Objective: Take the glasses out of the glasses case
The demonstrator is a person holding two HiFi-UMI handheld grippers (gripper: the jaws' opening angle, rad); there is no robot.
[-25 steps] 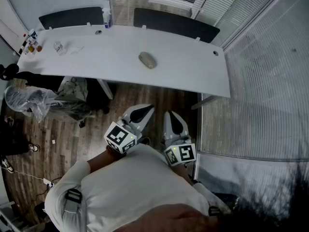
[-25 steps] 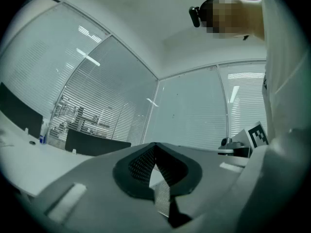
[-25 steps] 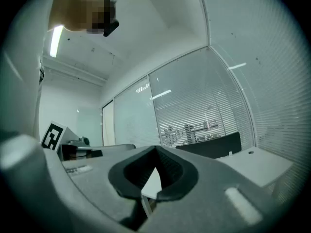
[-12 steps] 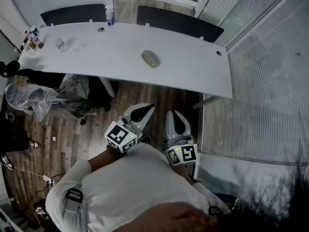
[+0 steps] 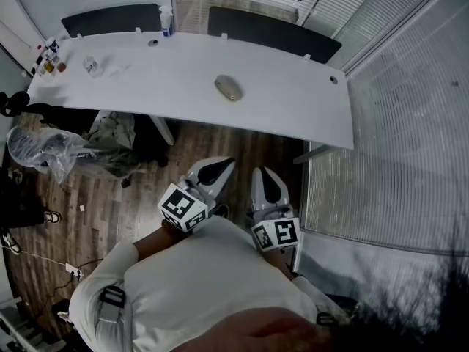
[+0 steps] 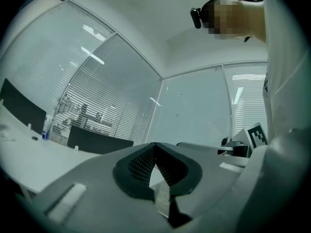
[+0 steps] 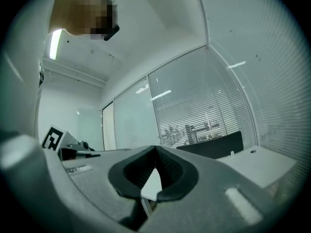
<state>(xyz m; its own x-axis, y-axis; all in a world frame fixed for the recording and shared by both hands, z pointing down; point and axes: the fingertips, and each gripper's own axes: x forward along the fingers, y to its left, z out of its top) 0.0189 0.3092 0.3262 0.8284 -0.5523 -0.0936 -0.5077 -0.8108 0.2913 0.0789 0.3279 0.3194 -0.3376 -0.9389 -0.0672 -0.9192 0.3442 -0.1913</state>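
Standing back from the white desk (image 5: 293, 105), the person holds the left gripper (image 5: 222, 166) and the right gripper (image 5: 263, 174) close to the body, side by side. Both grippers are closed with nothing in them, likely because the job has not begun. The glasses case (image 5: 228, 89) lies in the middle of the desk, looking shut, well apart from both grippers.

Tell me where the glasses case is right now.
In the head view the glasses case lies near the middle of the white table, far from the small bottles at its left end.
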